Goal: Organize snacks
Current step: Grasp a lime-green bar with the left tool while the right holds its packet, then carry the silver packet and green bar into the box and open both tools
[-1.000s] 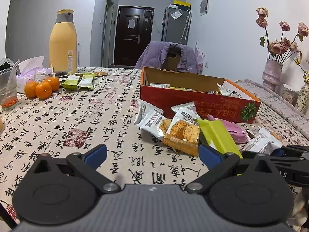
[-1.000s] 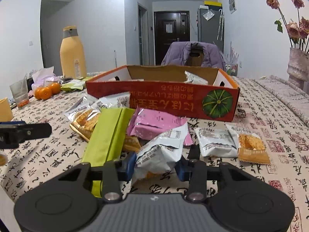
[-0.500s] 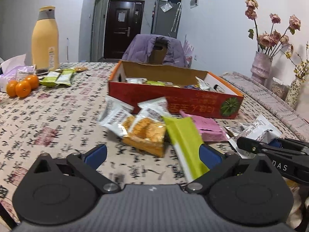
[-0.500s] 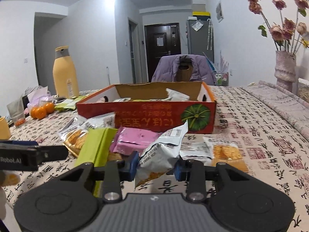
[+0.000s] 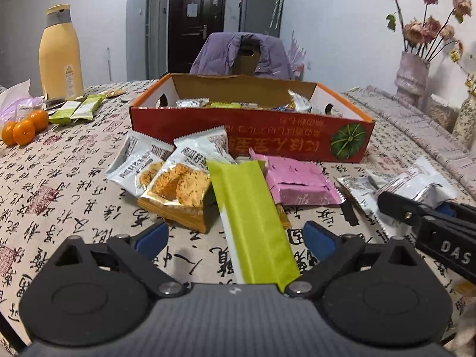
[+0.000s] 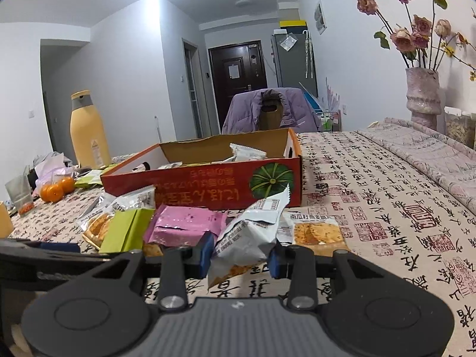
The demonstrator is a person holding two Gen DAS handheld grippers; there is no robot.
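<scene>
Left hand-held gripper astride green packet, beside pink packet.

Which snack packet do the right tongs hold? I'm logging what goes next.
The crumpled white packet, pinched between the right tongs and lifted; the green and pink packets lie untouched.
</scene>
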